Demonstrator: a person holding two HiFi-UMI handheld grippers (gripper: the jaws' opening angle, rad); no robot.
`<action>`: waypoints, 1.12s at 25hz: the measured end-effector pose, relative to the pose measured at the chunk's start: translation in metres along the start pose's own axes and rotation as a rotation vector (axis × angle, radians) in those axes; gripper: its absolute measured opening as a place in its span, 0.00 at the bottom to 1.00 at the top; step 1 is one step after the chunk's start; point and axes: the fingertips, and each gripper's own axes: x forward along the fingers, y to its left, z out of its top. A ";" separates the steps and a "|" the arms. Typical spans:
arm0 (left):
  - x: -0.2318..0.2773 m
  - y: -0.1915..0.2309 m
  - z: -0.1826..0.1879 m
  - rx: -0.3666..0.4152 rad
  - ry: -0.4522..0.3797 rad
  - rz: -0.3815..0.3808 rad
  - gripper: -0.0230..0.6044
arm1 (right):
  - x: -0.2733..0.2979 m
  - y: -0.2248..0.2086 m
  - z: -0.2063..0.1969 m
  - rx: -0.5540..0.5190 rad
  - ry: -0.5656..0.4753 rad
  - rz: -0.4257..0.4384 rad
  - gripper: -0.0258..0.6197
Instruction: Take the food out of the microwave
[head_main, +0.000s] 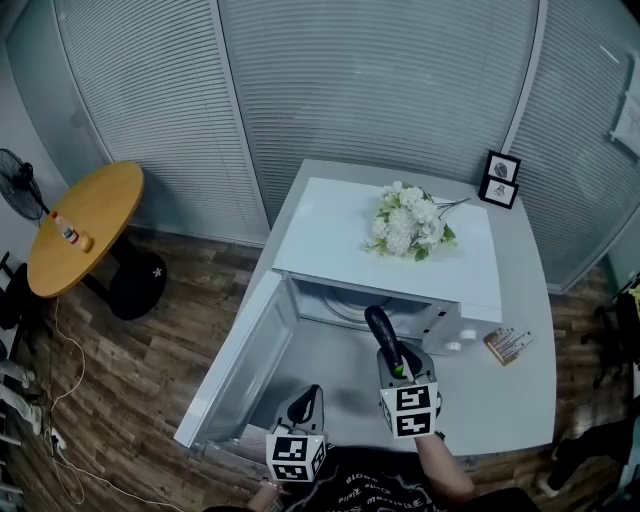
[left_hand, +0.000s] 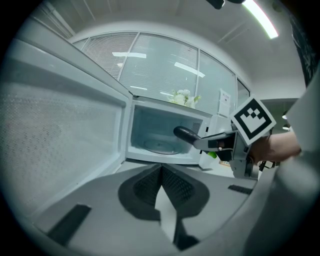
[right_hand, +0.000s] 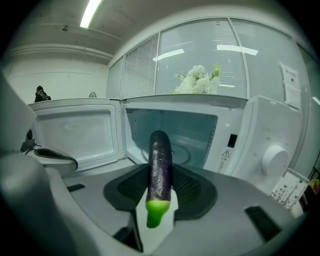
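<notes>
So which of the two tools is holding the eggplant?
The right tool grips the eggplant between its jaws; the left tool holds nothing.

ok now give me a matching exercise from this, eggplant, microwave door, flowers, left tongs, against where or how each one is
Things:
1. eggplant
2. microwave door
3. flowers
4. left tongs

Places or states:
a. swung open
b. shut, with nothing in them
c. lying on top of the microwave
d. gripped in the right tongs

Pairs: 1-d, 2-a, 3-c, 4-b
</notes>
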 end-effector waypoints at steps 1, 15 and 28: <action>0.000 0.000 0.001 -0.001 -0.004 0.000 0.05 | -0.002 0.000 -0.001 0.000 -0.004 0.000 0.27; 0.002 -0.012 0.013 -0.005 -0.043 -0.020 0.05 | -0.039 0.000 -0.011 0.034 -0.068 -0.031 0.27; 0.007 -0.026 0.016 0.006 -0.048 -0.038 0.05 | -0.060 -0.003 -0.033 0.088 -0.062 -0.056 0.27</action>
